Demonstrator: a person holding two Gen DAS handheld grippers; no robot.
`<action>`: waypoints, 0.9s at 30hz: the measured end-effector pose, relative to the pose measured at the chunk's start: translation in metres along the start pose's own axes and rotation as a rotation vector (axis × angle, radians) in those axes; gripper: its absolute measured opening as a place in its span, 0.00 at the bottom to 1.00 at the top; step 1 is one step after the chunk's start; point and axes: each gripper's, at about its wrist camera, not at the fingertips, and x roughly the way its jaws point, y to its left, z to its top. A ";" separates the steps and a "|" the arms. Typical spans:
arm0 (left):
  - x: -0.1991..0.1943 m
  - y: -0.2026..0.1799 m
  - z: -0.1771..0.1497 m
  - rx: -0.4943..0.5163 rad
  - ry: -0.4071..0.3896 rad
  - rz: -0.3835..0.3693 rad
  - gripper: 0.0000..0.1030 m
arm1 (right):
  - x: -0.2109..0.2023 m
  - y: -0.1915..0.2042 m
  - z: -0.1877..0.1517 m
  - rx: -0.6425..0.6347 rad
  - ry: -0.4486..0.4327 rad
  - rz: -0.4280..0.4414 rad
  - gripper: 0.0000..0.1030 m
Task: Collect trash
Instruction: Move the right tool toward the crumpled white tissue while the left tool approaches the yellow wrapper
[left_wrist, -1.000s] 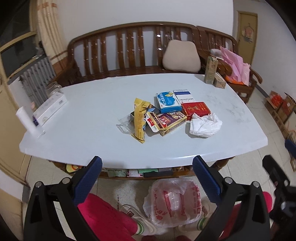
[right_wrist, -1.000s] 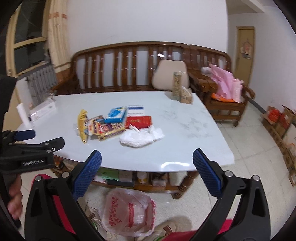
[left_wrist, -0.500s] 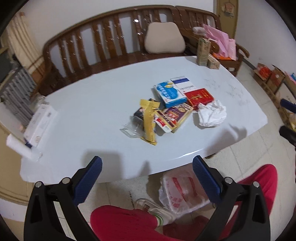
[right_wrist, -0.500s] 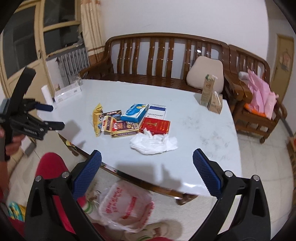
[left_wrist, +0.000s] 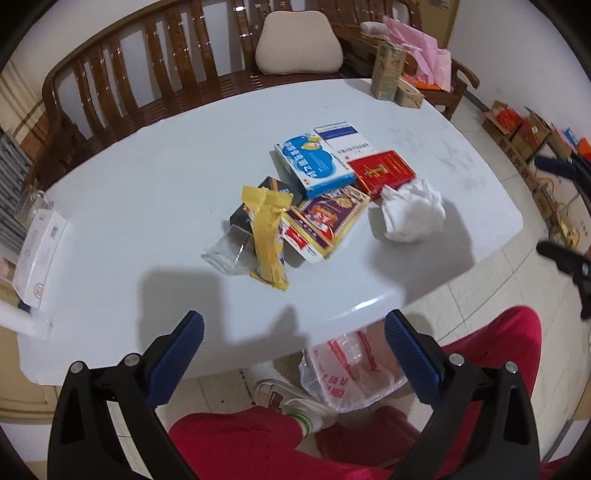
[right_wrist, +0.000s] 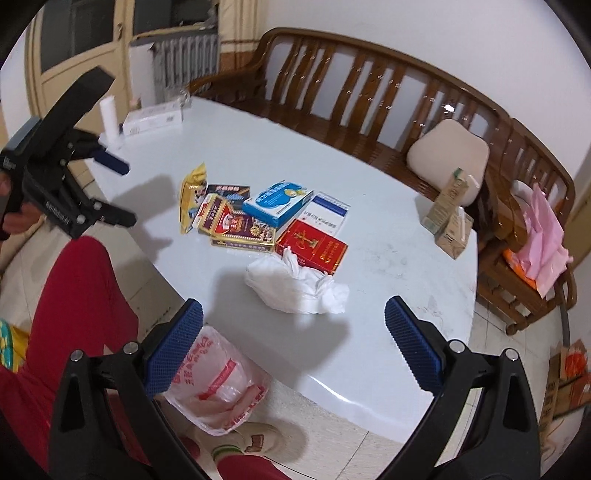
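Trash lies in a heap mid-table: a yellow wrapper (left_wrist: 269, 236), a clear plastic sleeve (left_wrist: 227, 253), a purple-gold carton (left_wrist: 328, 218), a blue box (left_wrist: 314, 164), a red box (left_wrist: 380, 170) and crumpled white tissue (left_wrist: 410, 212). The same tissue (right_wrist: 295, 286) and red box (right_wrist: 314, 245) show in the right wrist view. A white-and-red plastic bag (left_wrist: 351, 373) stands open on the floor under the table's near edge. My left gripper (left_wrist: 293, 354) hangs open over the near edge. My right gripper (right_wrist: 293, 341) is open just short of the tissue. Both hold nothing.
The white table (left_wrist: 147, 177) has a wooden bench (left_wrist: 147, 77) with a beige cushion (left_wrist: 299, 48) behind it. Two cartons (left_wrist: 391, 72) stand at the far right corner, a white box (left_wrist: 38, 251) at the left edge. Red-trousered legs (left_wrist: 258, 443) sit below.
Both grippers have risen and tilted down over the table, closing in on the pile. The right one now faces the tissue from nearer. Jaws stayed open.
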 end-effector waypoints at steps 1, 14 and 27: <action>0.005 0.005 0.003 -0.026 0.006 -0.014 0.93 | 0.004 0.000 0.001 -0.005 0.009 0.007 0.94; 0.049 0.013 0.021 -0.045 0.043 -0.063 0.93 | 0.080 0.004 -0.002 -0.039 0.115 0.103 0.94; 0.078 0.021 0.040 -0.087 0.022 -0.078 0.78 | 0.126 -0.007 -0.004 0.019 0.142 0.118 0.88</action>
